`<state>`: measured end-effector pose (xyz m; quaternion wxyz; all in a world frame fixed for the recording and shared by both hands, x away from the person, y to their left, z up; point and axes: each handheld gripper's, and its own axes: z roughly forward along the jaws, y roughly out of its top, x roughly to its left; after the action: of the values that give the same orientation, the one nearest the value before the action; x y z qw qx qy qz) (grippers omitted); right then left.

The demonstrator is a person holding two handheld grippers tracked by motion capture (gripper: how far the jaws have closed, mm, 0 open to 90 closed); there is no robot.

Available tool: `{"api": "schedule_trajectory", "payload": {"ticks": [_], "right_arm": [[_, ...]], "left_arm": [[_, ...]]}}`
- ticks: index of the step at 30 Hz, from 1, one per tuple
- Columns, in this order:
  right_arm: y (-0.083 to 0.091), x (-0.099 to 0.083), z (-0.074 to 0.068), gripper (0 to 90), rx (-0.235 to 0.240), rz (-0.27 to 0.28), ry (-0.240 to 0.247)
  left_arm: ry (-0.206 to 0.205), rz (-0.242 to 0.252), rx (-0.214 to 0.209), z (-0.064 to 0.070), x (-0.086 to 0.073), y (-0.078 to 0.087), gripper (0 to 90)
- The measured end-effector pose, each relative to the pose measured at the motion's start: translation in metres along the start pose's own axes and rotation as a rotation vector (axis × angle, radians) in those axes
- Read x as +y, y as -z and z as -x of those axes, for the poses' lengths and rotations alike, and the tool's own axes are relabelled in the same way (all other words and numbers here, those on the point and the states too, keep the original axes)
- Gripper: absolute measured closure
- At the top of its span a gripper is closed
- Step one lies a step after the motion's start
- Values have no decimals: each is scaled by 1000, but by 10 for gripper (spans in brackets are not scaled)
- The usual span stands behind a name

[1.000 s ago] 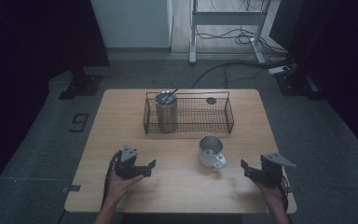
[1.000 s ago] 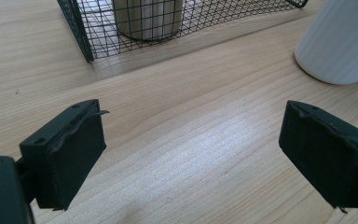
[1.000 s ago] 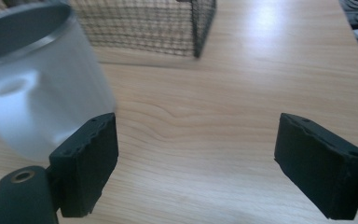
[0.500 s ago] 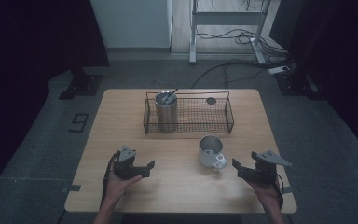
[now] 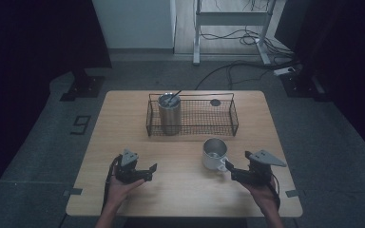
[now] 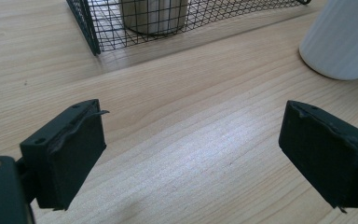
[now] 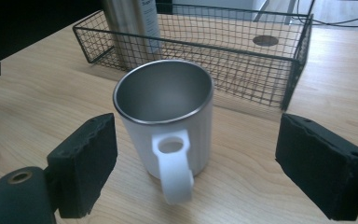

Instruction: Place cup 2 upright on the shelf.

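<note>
While the right gripper (image 5: 229, 168) lines up on the mug (image 7: 165, 116), jaws wide apart, the step looks like the approach before a grasp. Next it must close in around the handle or body. The mug stands near the desk's (image 5: 123, 123) front right; the left gripper (image 5: 148, 172) waits, jaws apart. A wire basket (image 5: 218, 116) with a tumbler (image 5: 169, 113) sits toward the far edge; grey floor, cables beyond.

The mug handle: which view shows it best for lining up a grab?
The right gripper view: the mug handle faces the camera between the open right claw. The high view shows it small; the left gripper view shows just the mug's side.
</note>
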<state>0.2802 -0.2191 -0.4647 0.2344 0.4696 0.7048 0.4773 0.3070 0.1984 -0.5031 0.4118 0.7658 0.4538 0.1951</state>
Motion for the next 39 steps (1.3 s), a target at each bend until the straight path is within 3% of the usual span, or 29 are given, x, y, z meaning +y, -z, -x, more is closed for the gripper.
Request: {"api": "schedule_trajectory", "payload": {"ticks": [3, 14, 31, 39], "right_arm": [[-3, 3, -5, 128, 25, -8, -8], [-22, 14, -24, 90, 26, -36, 49], [-62, 24, -29, 5, 28, -106, 60], [-67, 22, -31, 0, 12, -116, 75]], "left_arm": [[4, 2, 3, -1, -1, 0, 70], [12, 4, -5, -1, -1, 1, 72], [23, -3, -10, -2, -5, 2, 71], [27, -1, -9, -2, -6, 4, 71]]}}
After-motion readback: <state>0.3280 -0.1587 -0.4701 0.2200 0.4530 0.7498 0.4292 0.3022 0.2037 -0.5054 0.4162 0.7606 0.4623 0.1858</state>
